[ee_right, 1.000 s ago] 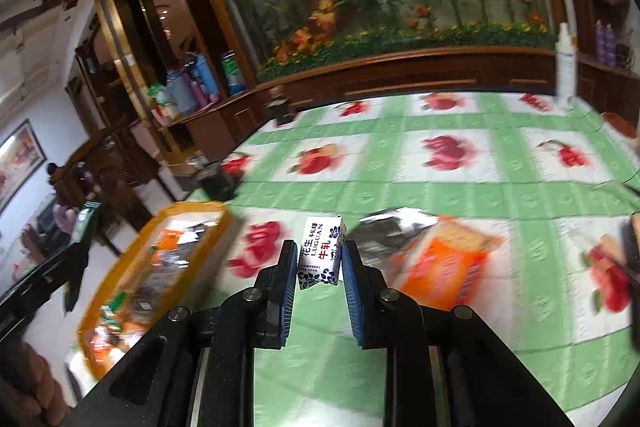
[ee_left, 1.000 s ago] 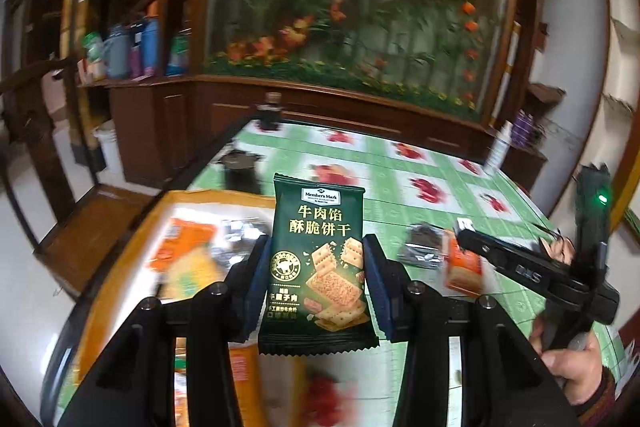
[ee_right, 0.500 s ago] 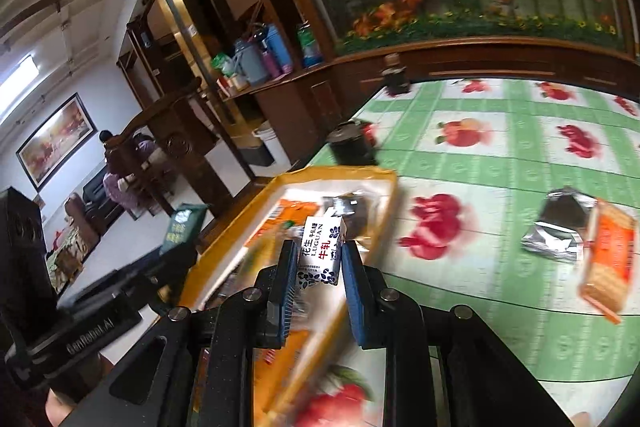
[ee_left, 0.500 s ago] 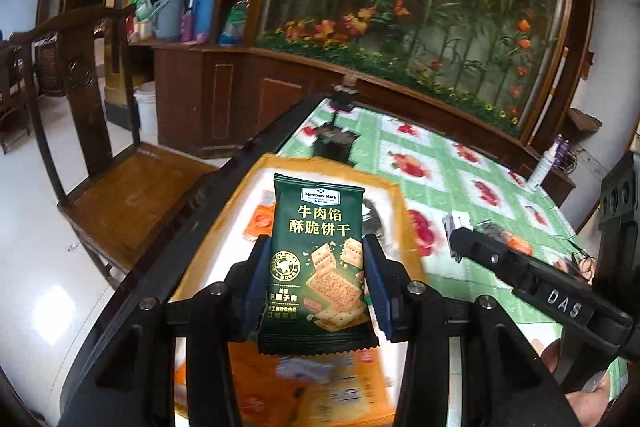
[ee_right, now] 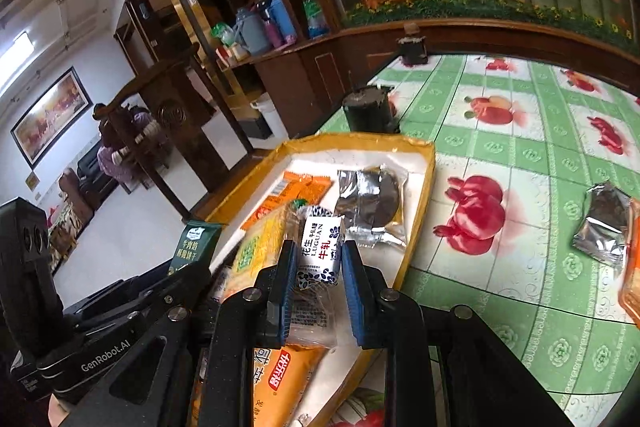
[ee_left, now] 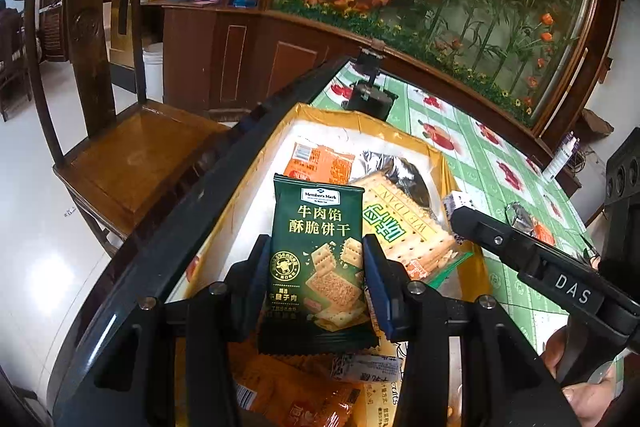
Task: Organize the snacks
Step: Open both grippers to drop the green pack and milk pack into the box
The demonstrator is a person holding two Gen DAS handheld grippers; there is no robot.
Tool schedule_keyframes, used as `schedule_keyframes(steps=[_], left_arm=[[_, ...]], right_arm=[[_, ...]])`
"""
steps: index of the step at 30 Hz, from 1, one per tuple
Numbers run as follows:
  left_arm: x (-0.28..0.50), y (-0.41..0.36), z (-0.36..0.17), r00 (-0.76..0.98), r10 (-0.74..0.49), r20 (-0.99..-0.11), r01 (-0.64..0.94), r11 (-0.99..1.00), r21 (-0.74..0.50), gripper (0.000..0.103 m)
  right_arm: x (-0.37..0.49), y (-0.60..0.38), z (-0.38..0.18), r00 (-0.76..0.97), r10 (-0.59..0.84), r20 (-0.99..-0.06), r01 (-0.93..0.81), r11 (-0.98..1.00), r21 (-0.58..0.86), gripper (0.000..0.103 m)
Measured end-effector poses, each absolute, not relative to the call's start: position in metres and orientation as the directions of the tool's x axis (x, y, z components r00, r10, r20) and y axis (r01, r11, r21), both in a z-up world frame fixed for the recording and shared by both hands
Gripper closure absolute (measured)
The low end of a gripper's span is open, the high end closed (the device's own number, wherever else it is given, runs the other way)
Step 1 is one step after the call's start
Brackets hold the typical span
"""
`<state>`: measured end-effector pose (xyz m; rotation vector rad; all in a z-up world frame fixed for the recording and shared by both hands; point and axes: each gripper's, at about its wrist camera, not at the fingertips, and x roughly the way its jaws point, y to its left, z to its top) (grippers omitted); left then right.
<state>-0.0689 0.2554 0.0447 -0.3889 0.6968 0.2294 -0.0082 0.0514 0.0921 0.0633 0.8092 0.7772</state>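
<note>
While both tools hang over the yellow-rimmed tray (ee_left: 362, 125) at the centre of each frame, the left hand-held gripper (ee_left: 317, 277) is clamped on an upright dark green cracker packet (ee_left: 318, 259), its blue-padded fingers (ee_left: 374, 281) pressed against the packet's two side edges in the lower middle of the left wrist view. In the right wrist view, the right hand-held gripper (ee_right: 318, 273) is clamped on a small white nougat candy (ee_right: 320, 247) printed with red and black characters, held upright at the lower centre of the frame.

The tray lies on the desk (ee_right: 520, 147), which is covered by a green checked cloth with red fruit prints, close to its near left edge. Inside the tray, an orange snack packet (ee_left: 322, 163) sits toward the far end, a silver foil packet (ee_right: 370, 203) with a dark round biscuit showing rests beside it, and a yellow cracker pack (ee_left: 404, 227) lies across the middle. More orange wrappers (ee_left: 296, 399) fill the near end under the left tool.

At the right edge of the right wrist view, a second silver foil packet (ee_right: 604, 227) lies on the cloth outside the tray, touching an orange packet (ee_right: 632, 267) cut off by the frame. A dark cylindrical container (ee_right: 368, 109) stands just beyond the tray's far rim. A wooden chair (ee_left: 116, 147) stands at the left of the left wrist view.
</note>
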Motion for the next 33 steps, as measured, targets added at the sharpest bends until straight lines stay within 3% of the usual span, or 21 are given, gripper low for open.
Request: schedule_keyframes(steps=[12,23,33], left_arm=[[-0.065,0.255,0.035,0.74,0.08,-0.668,-0.336,0.904,-0.265,0.059],[-0.066,0.254,0.04,0.745,0.083,-0.662,-0.335,0.905,-0.264,0.052],[-0.075,0.252,0.054,0.755,0.096,-0.648,-0.337,0.906,-0.258,0.052]], right_arm=[[-0.014,0.059,0.081,0.427,0.63,-0.649,-0.618,0.727,0.299,0.077],[-0.012,0.056,0.081,0.412,0.64,-0.649,-0.622,0.718,0.313,0.075],[-0.014,0.038,0.094,0.431,0.669,-0.606,-0.628,0.704,0.331,0.074]])
